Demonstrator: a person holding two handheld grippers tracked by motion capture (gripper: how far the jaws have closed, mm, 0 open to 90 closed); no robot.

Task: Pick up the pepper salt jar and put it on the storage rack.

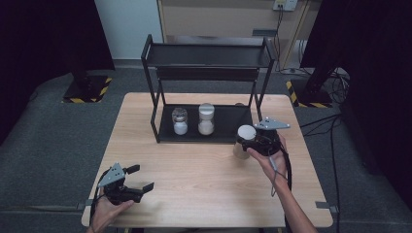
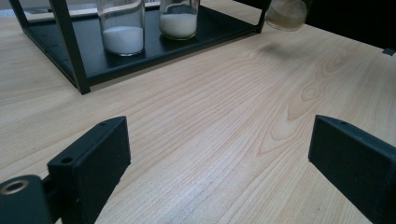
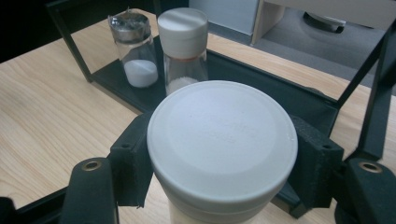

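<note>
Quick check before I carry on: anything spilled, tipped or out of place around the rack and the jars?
Nothing stands out. Two jars stand upright on the rack's bottom shelf, powder inside, no spill on the table. The right tongs grip the white-lidded jar upright. The left tongs sit open, holding nothing.

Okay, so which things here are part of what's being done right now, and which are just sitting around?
In use:
- white-lidded jar, clamped in the right gripper
- black rack, beside the held jar
- two jars on its bottom shelf: metal-capped and white-capped

Idle:
- left gripper, open over the table
- striped stand bases on the floor
</note>
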